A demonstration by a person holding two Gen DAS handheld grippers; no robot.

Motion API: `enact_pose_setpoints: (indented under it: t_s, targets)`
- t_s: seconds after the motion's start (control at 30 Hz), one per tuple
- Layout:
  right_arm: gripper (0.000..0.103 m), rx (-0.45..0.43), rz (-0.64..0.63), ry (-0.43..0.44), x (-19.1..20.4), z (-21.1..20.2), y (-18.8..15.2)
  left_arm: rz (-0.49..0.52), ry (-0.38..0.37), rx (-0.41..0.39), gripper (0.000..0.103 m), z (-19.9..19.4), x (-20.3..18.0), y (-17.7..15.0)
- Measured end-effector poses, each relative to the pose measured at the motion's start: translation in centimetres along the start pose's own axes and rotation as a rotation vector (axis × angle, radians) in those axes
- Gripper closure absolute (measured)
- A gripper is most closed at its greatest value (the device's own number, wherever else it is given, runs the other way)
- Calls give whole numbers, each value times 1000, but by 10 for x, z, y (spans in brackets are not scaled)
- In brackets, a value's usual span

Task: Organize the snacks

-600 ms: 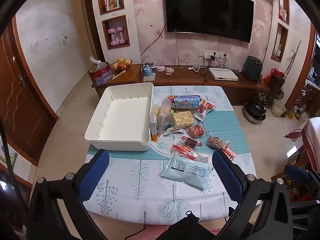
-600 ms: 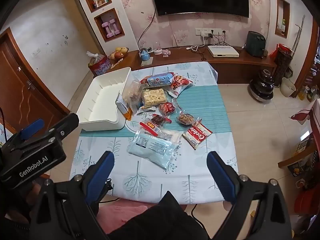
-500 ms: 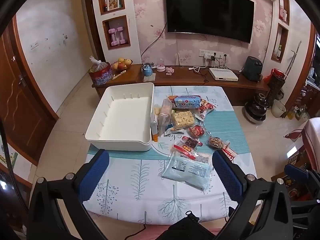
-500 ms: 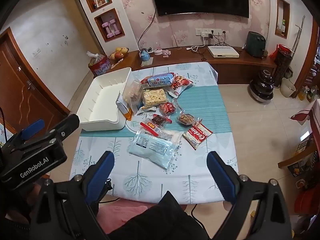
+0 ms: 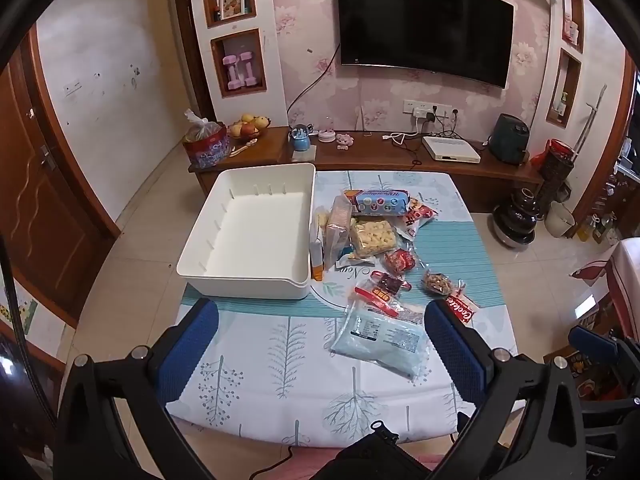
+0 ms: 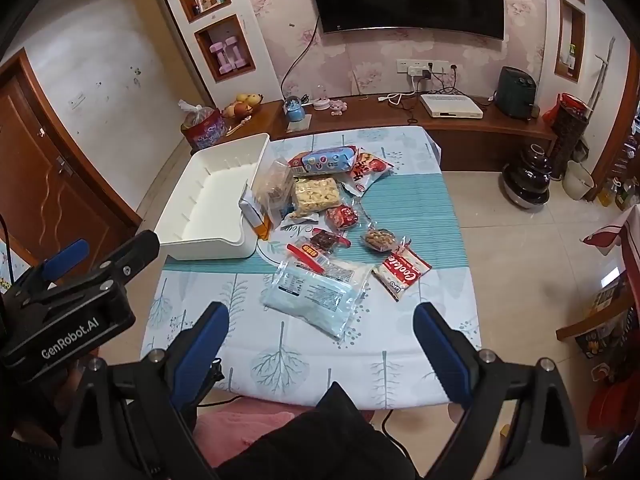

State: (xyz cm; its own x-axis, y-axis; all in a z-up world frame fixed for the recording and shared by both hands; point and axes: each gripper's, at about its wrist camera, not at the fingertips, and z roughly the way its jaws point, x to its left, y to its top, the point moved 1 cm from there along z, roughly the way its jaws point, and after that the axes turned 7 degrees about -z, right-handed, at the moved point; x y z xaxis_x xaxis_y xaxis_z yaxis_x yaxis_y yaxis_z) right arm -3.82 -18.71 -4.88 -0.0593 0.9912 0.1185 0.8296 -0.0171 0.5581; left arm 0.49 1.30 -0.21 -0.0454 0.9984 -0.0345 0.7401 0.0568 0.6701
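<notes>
Nearest the cameras, the left tool [image 5: 320,344] and the right tool [image 6: 320,340] hang above the near edge of the surface [image 5: 280,360], each with its blue-padded fingers spread wide and nothing between them; both tilt downward; the left tool's black body also shows at the left edge of the right wrist view.

The surface wears a pale cloth printed with grey-blue trees and crossed by a teal striped band; closest on it lies a large light-blue packet [image 5: 380,340], flat, with a red-and-yellow snack bar [image 5: 378,294] touching its far edge and a red-and-white cookie pack [image 6: 402,274] just beside it to the right; farther on, the remaining snacks [image 5: 372,236] lie in a loose heap, including a clear bag of pale puffs, a small red wrapper, a packet of nuts and a blue-and-red pack at the back; a white bin [image 5: 250,236] sits at the far left of the surface, nothing inside it, with tall clear packets leaning against its right wall.

Beyond, a low wooden cabinet [image 5: 360,152] carries a fruit bowl, a blue globe and a white box; above it a dark television [image 5: 424,26] hangs on floral pink wallpaper; a brown door [image 5: 36,208] stands at left; the floor is pale tile.
</notes>
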Motion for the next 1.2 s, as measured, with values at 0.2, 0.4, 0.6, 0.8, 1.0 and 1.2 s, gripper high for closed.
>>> enact_pose_setpoints:
  t_s: [0.2, 0.4, 0.6, 0.8, 1.0, 1.2]
  targets:
    - [9, 1, -1, -2, 2, 2, -3, -1, 4, 2, 0, -12, 12, 3]
    - [9, 2, -4, -3, 1, 2, -3, -3, 4, 3, 1, -11, 11, 2]
    - [9, 3, -5, -6, 1, 1, -4, -5, 9, 3, 1, -13, 14, -2]
    - [9, 2, -9, -14, 5, 3, -5, 2, 17, 11, 1, -13, 15, -5]
    - [9, 5, -8, -15, 5, 3, -5, 27, 15, 26, 0, -8, 10, -4]
    - [9, 26, 36, -42, -11, 7, -10, 54, -7, 87, 0, 16, 2, 4]
